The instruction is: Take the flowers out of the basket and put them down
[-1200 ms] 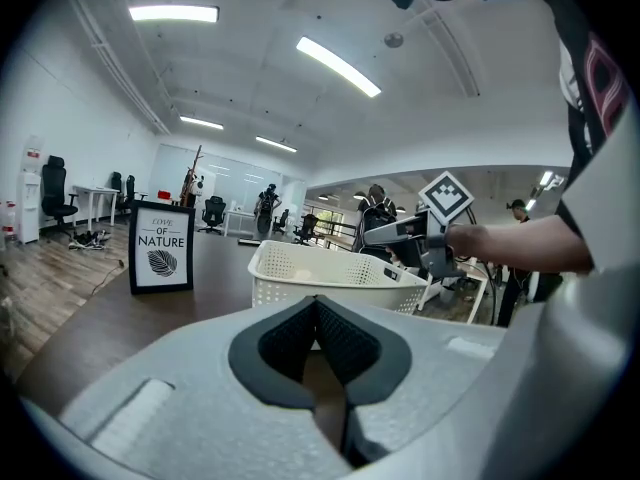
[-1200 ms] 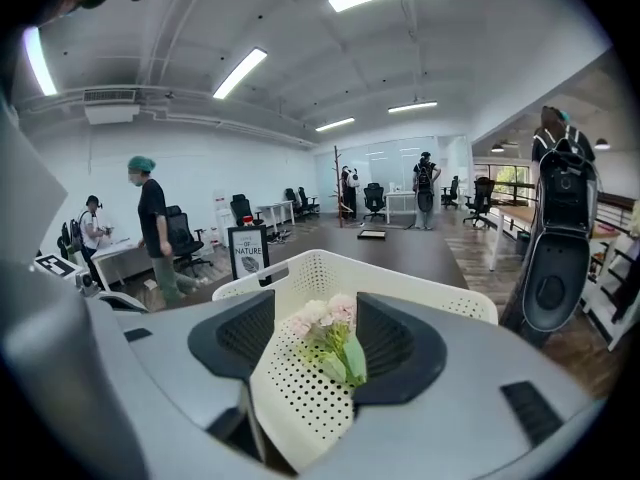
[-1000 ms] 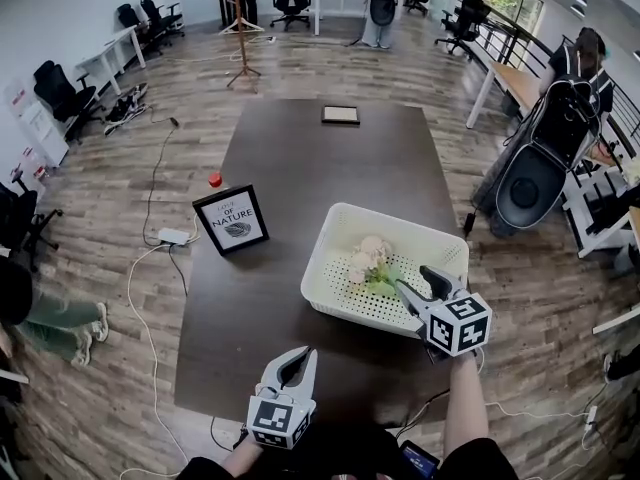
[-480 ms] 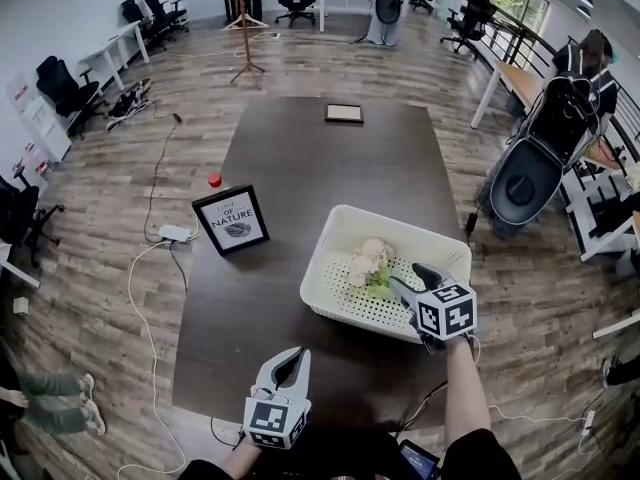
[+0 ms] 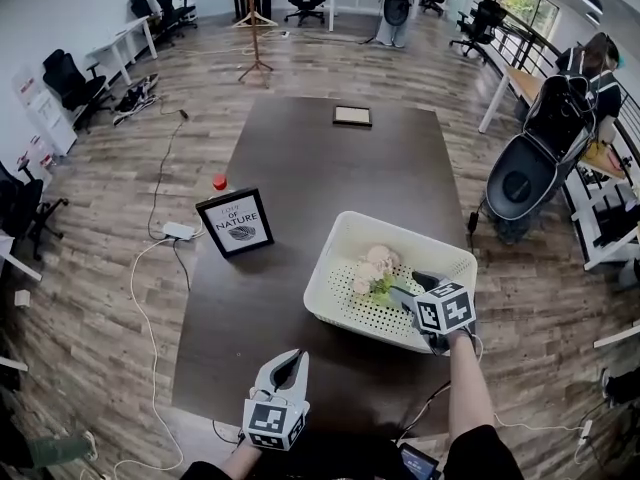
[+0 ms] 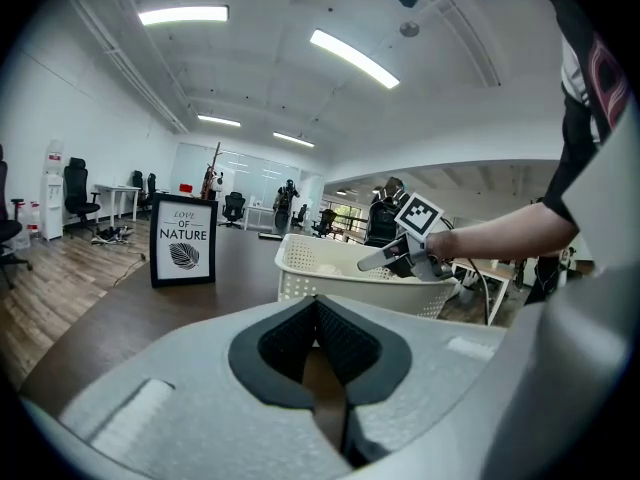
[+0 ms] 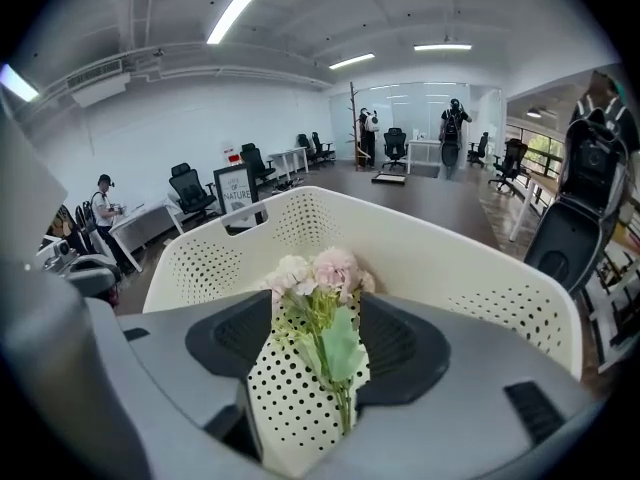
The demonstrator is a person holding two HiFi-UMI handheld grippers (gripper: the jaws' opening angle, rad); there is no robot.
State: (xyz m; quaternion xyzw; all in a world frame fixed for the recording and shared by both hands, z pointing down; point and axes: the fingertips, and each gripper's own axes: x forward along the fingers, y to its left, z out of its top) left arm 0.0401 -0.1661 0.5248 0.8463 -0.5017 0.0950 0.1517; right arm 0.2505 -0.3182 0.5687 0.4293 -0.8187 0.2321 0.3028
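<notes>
Flowers (image 5: 372,268), a small pink and cream bunch on green stems, lie on the perforated floor of the white basket (image 5: 345,236), with the blooms pointing away from me. My right gripper (image 5: 405,284) is inside the basket with the stems between its jaws. The jaws have just been opening wider and stand apart, pads pressing on nothing.

To grab well, I judge I should ease in low until the pads bracket the stems just below the blooms. Then I should close gently so nothing is crushed and lift straight up clear of the rim.

My left gripper (image 5: 290,360) hangs over the near edge of the dark table (image 5: 300,158), jaws together and empty. Left of the basket stands a black-framed sign (image 5: 236,222) reading "LOVE OF NATURE" above a leaf drawing. The small frame (image 5: 352,116) at the table's far end is too far off to read.
</notes>
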